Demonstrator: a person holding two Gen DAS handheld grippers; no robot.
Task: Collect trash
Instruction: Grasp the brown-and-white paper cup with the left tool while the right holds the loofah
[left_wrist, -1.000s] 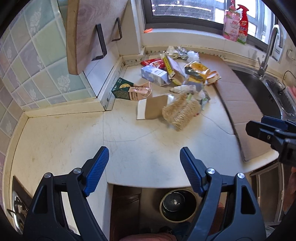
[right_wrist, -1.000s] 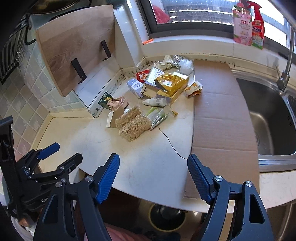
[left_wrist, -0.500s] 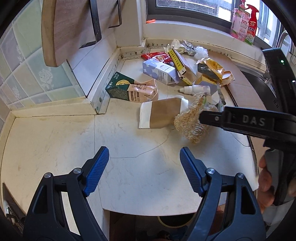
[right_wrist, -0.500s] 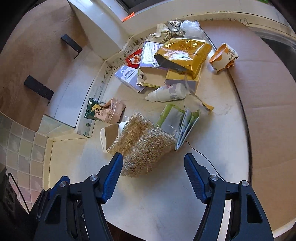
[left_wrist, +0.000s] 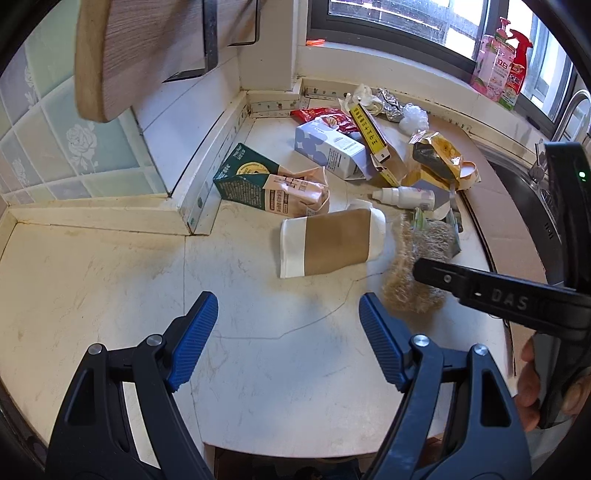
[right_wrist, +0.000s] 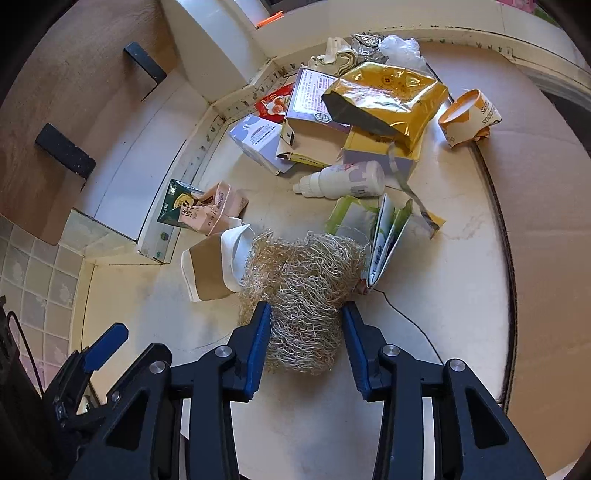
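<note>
A heap of trash lies on the cream counter. A tan straw-like loofah clump (right_wrist: 303, 288) sits nearest, also seen in the left wrist view (left_wrist: 417, 266). My right gripper (right_wrist: 304, 325) has its blue pads on both sides of the clump, closed onto it. A flattened brown-and-white paper cup (left_wrist: 328, 243) lies left of the clump. My left gripper (left_wrist: 288, 314) is open and empty above bare counter, in front of the cup. Behind lie a green-and-pink carton (left_wrist: 266, 184), a white bottle (right_wrist: 343, 181) and a gold bag (right_wrist: 388, 99).
A cardboard sheet (right_wrist: 546, 206) covers the counter on the right, beside the sink (left_wrist: 532, 192). A wooden board (left_wrist: 147, 44) hangs on the tiled wall at the left. Spray bottles (left_wrist: 502, 70) stand on the window sill. The counter's front edge is close below both grippers.
My right gripper moved forward over the counter and closed its pads onto the loofah clump. My left gripper moved forward toward the flattened cup and stays open.
</note>
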